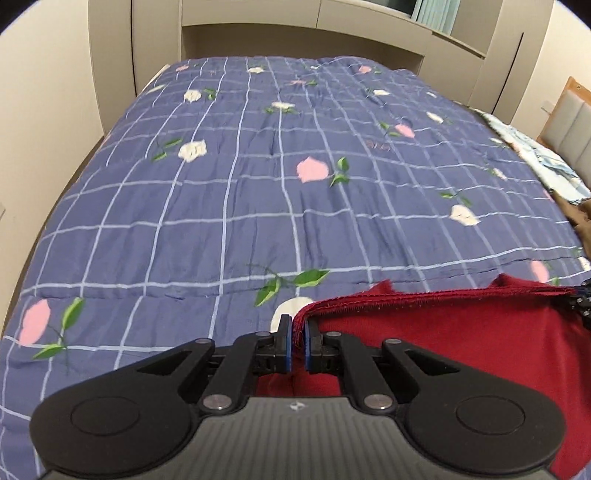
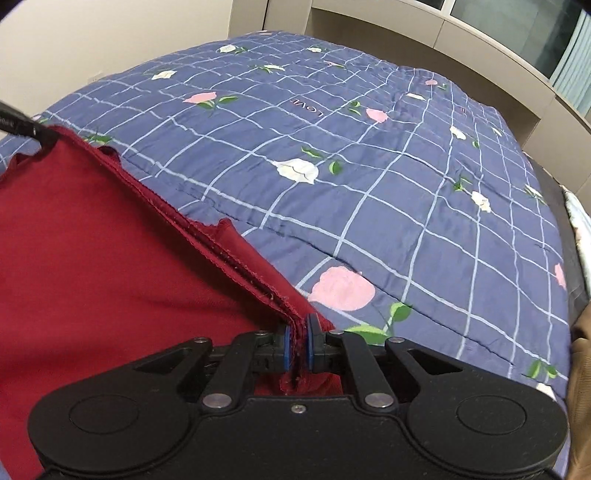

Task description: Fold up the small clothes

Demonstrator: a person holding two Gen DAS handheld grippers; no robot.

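A dark red garment [image 1: 461, 332] is stretched between my two grippers above the bed. My left gripper [image 1: 298, 332] is shut on the garment's left corner, its hemmed edge pinched between the blue pads. My right gripper [image 2: 298, 334] is shut on the other corner of the red garment [image 2: 92, 240], with several layers of its edge between the pads. The right gripper's tip shows at the far right of the left wrist view [image 1: 581, 302]. The left gripper's tip shows at the upper left of the right wrist view [image 2: 22, 125]. The garment's lower part is hidden.
A blue checked quilt with pink and white flowers [image 1: 277, 184] covers the bed and also shows in the right wrist view [image 2: 369, 166]. Beige cabinets [image 1: 295, 26] stand beyond it. A pale printed cloth [image 1: 546, 162] and brown fabric [image 2: 581, 369] lie at the right edge.
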